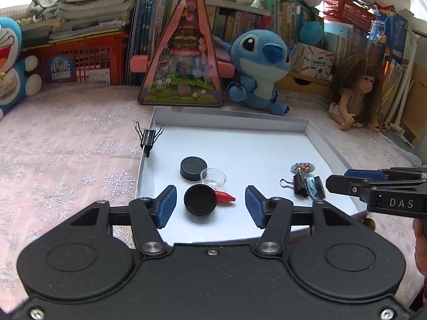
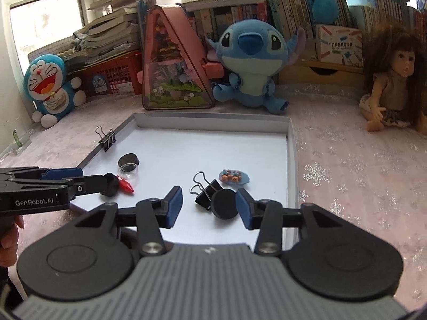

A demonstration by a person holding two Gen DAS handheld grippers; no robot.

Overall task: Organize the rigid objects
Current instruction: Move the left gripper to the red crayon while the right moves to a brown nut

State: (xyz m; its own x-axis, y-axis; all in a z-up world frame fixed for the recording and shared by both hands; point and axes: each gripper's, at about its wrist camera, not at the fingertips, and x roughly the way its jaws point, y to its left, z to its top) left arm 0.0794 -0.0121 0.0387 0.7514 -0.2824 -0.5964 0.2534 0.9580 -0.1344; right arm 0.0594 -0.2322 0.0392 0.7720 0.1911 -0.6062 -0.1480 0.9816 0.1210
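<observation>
Lying flat inside a shallow white tray [image 1: 315,138]: two black discs [image 1: 193,169] [image 1: 200,199] near its left edge, touching a clear dome [image 1: 213,177] and red cone [image 1: 225,196]; black binder clip [image 1: 300,184] with blue-rimmed disc [image 1: 317,188] and a small figurine plaque [image 1: 303,167] toward the right edge. Another binder clip [image 1: 148,137] clamped upright on the left rim.

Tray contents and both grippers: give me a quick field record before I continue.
tray: white shallow tray on snowflake cloth
left gripper: jaws open around a black disc
right gripper: jaws open around a black disc
third disc: beside clear cup
binder clips: one on left rim, one loose
red piece: beside left disc
</observation>
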